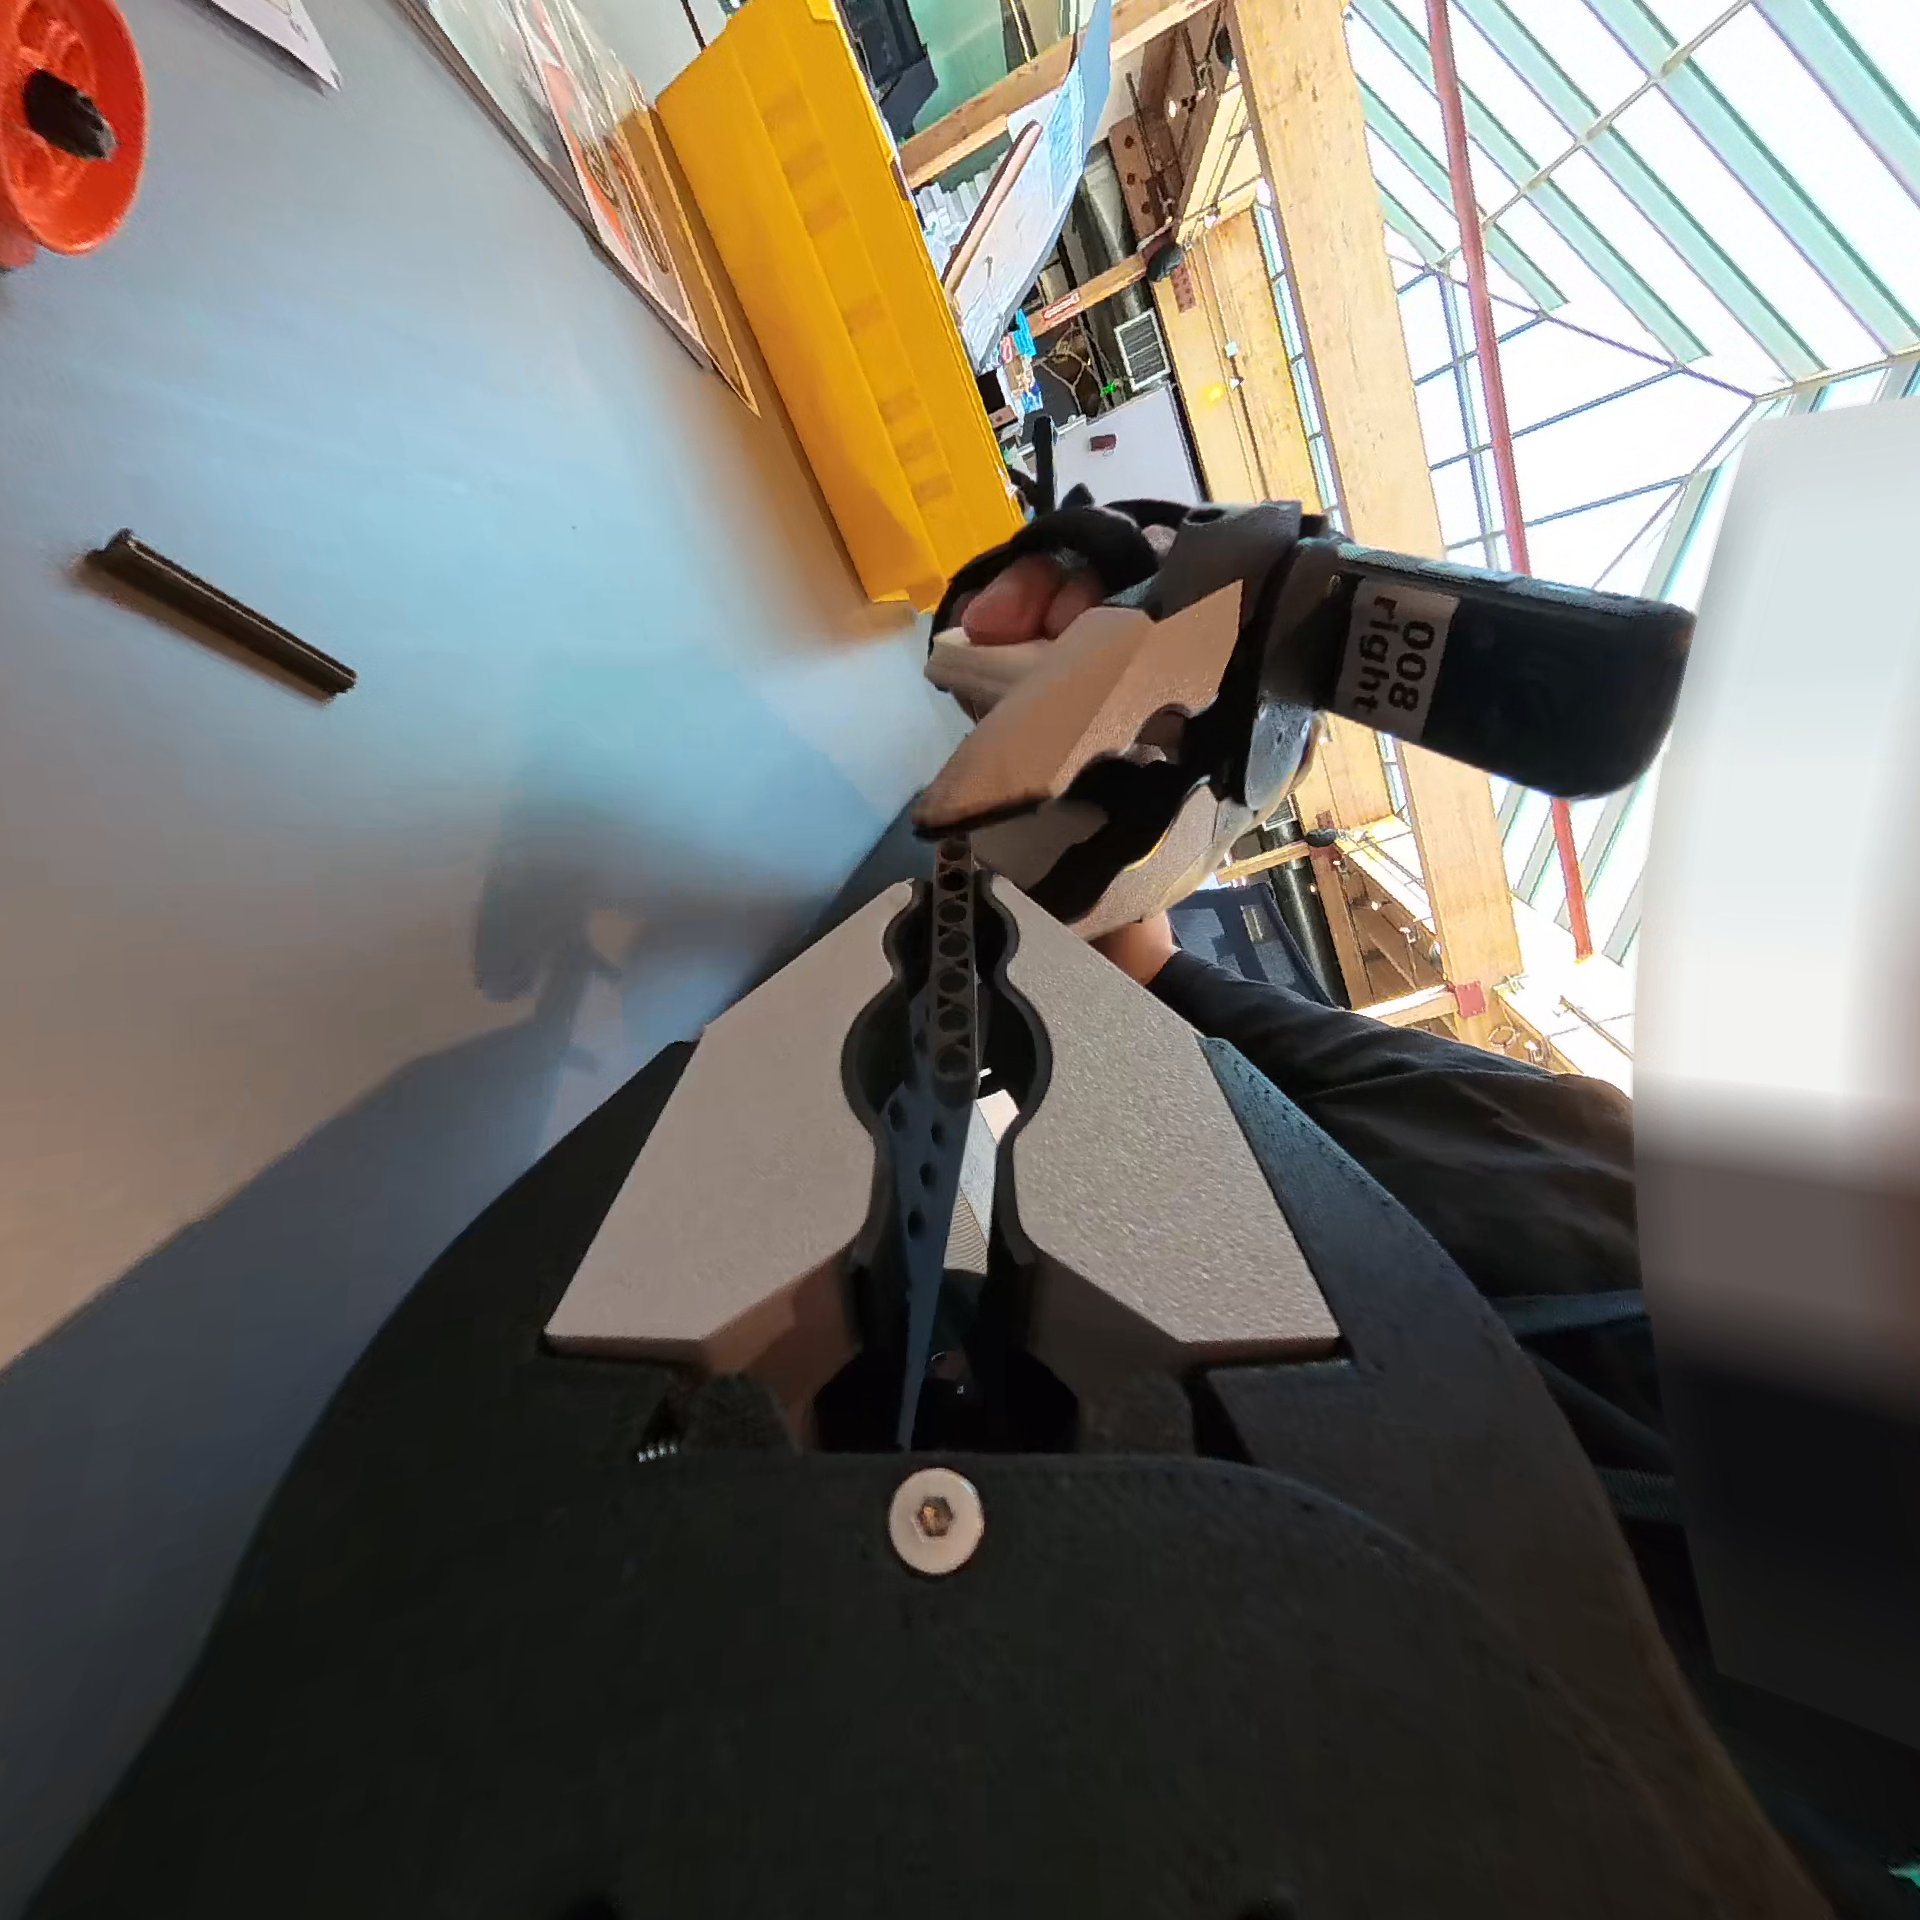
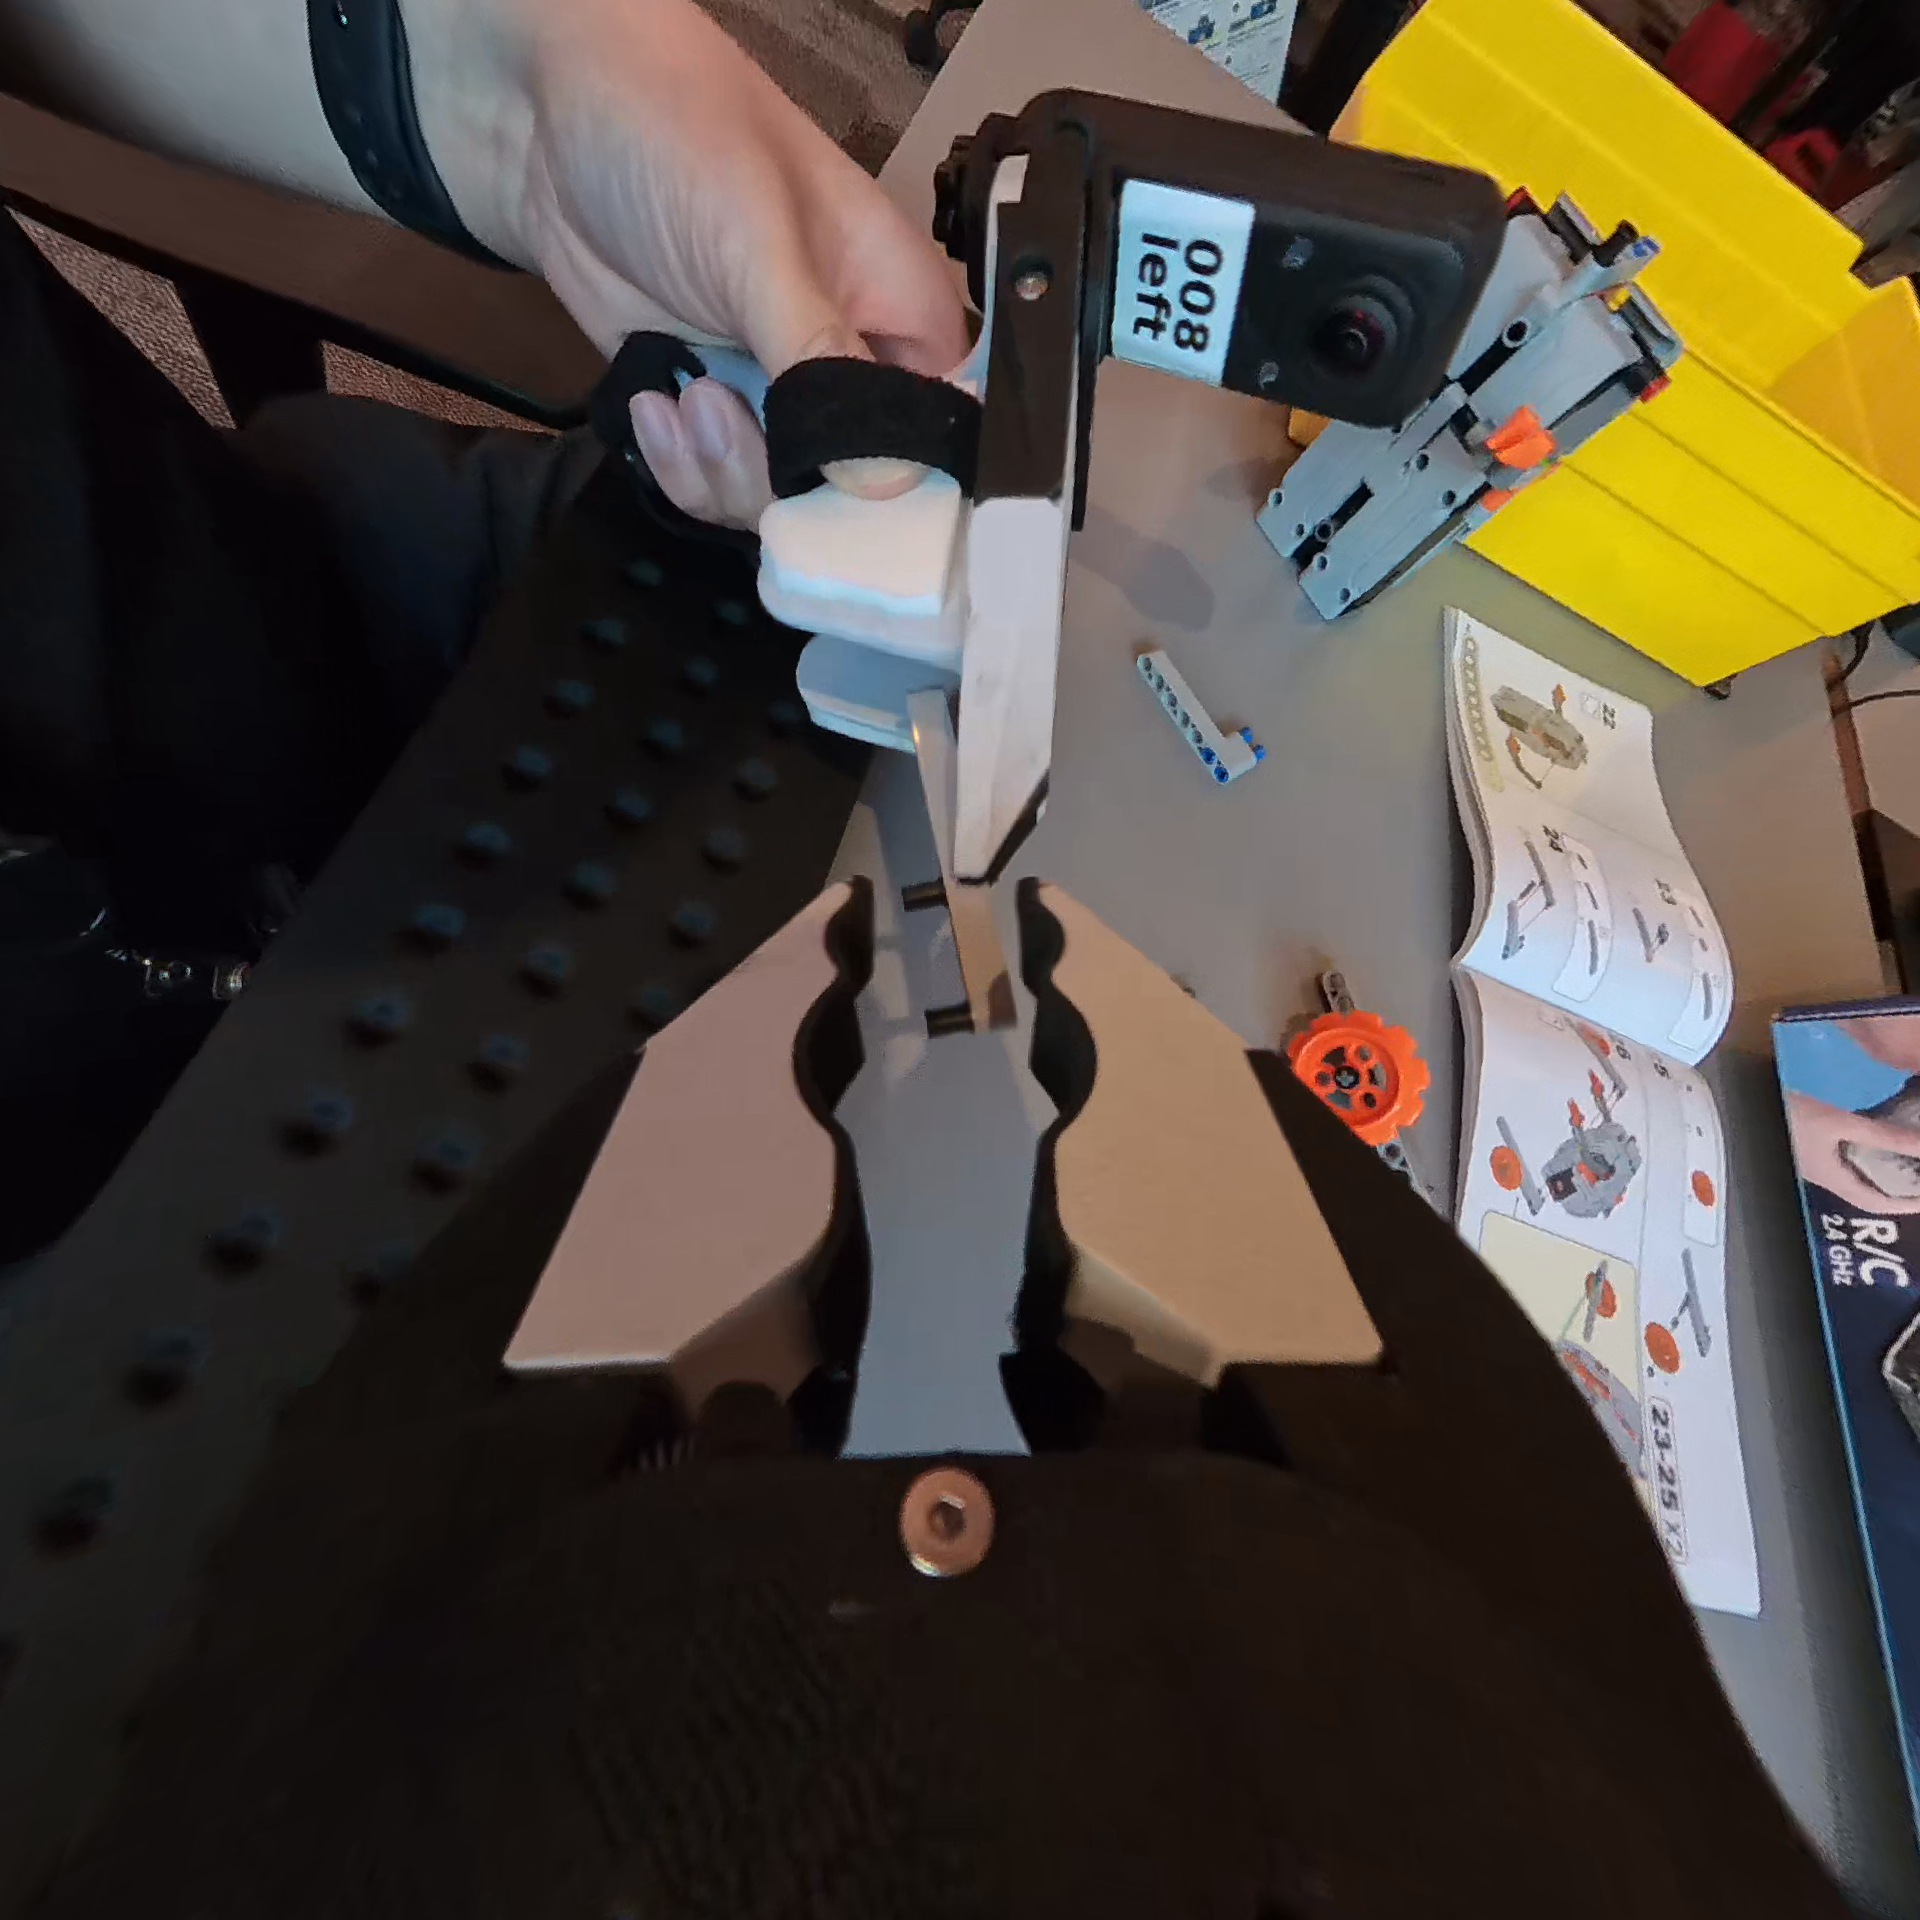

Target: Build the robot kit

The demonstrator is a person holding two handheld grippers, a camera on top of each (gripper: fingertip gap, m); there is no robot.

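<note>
Table (image 2: 1195, 914): grey, bare in patches.
Bins (image 2: 1662, 343): yellow, stood along the far edge.
Grey brick assembly (image 2: 1455, 436): sat against the bins.
Booklet (image 2: 1590, 1091): lay open, right side.
Orange gear (image 2: 1358, 1075): rested beside the booklet.
Dark axle (image 1: 218, 615): lay alone.
Blue box (image 2: 1860, 1247): sat right of the booklet.

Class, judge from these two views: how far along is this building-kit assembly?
Done: a partly built grey model stands by the yellow bins. In hand: left tongs grip a holed beam; right tongs flank its end. Left: orange wheel and a loose grey beam lie unused.
</note>
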